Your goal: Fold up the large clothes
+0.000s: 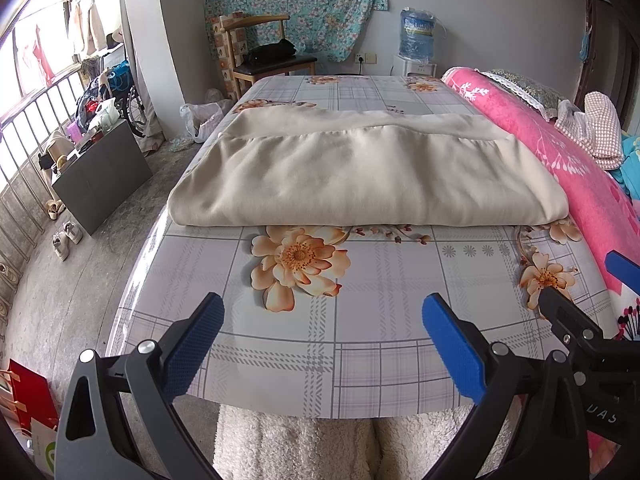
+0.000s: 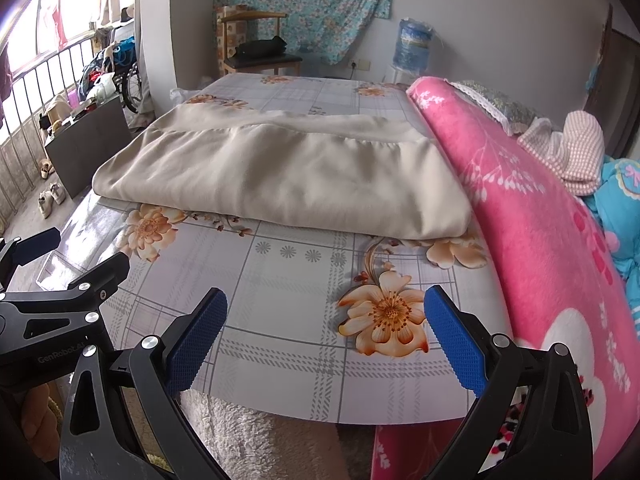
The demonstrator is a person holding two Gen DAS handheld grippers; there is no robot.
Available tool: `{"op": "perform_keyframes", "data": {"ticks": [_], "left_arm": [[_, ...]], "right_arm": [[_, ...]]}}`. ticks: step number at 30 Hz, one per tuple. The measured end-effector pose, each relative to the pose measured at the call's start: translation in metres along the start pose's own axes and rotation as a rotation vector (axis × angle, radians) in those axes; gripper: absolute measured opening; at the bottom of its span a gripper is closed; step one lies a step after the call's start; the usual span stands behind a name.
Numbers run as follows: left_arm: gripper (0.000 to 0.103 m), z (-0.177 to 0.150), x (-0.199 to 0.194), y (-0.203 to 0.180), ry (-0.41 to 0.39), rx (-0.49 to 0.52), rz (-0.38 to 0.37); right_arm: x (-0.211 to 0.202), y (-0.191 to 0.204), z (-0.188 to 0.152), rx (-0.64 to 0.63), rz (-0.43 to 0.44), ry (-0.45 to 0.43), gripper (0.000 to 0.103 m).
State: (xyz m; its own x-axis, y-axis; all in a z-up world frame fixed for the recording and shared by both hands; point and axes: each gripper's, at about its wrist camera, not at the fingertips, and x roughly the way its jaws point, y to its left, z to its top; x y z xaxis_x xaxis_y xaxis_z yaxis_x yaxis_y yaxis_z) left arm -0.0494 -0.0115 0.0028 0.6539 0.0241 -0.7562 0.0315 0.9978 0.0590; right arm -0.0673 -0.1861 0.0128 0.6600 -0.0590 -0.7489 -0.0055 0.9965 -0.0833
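Hovering over the near edge of the table (image 1: 360, 360), left gripper (image 1: 322, 344) and right gripper (image 2: 326, 340) both gape wide, empty. Bare floral cloth lies ahead of each. Beyond it, the garment (image 1: 360, 176) lies folded flat, long axis crosswise; soft beige knit, rounded folds. Its right end touches the pink blanket (image 2: 520, 208).

Home bedroom, bed (image 1: 360, 320), pink blanket (image 1: 540, 140), wooden chair (image 1: 256, 44)

Daylight pours through the barred window (image 1: 28, 80) at my far left; grey concrete floor (image 1: 100, 248) below it; a wooden chair (image 1: 264, 52) stands against the far white wall, beneath a hanging floral cloth (image 1: 296, 4); a water dispenser (image 1: 416, 44) far right.
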Motion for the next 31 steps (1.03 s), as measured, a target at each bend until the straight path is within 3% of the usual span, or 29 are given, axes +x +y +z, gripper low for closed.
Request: {"op": "perform_keyframes", "data": {"ticks": [31], "left_arm": [[0.097,0.0000,0.0010,0.0017,0.004,-0.005,0.004]], "right_arm": [[0.0006,-0.0026,-0.0001,-0.002,0.002,0.001,0.095]]}}
